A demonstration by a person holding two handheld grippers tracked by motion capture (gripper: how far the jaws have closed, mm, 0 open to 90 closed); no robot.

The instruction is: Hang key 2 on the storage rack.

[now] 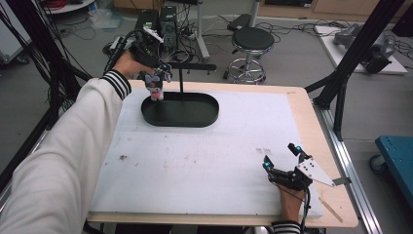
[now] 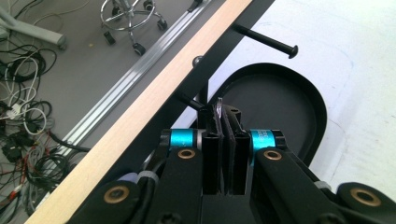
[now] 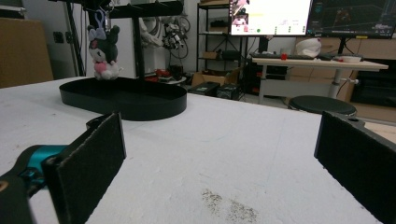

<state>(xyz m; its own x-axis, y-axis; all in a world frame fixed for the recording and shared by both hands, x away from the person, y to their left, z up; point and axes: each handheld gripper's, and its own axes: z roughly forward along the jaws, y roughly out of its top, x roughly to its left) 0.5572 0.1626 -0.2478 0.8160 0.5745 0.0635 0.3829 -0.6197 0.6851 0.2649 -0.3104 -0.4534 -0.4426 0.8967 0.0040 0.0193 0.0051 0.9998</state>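
A small black, white and pink plush toy (image 1: 156, 87) hangs by its strap over the left end of a black oval tray (image 1: 195, 119). My left gripper (image 1: 158, 73) holds it from above, at the far left of the table. In the left gripper view the jaws are pressed together on the thin strap (image 2: 219, 105), with the tray (image 2: 303, 98) below. A black stand (image 1: 181, 80) with a horizontal bar rises behind the tray. My right gripper (image 1: 281, 156) rests near the table's front right, open with nothing between its pads (image 3: 88, 163). From there the toy (image 3: 105, 51) dangles just above the tray (image 3: 123, 100).
A white mat (image 1: 204, 161) covers the wooden table (image 1: 316, 136). The stand's pegs (image 2: 266, 39) jut out near my left gripper. A round stool (image 1: 251, 41) and loose cables lie beyond the far edge. A blue cart (image 1: 397, 156) stands at the right.
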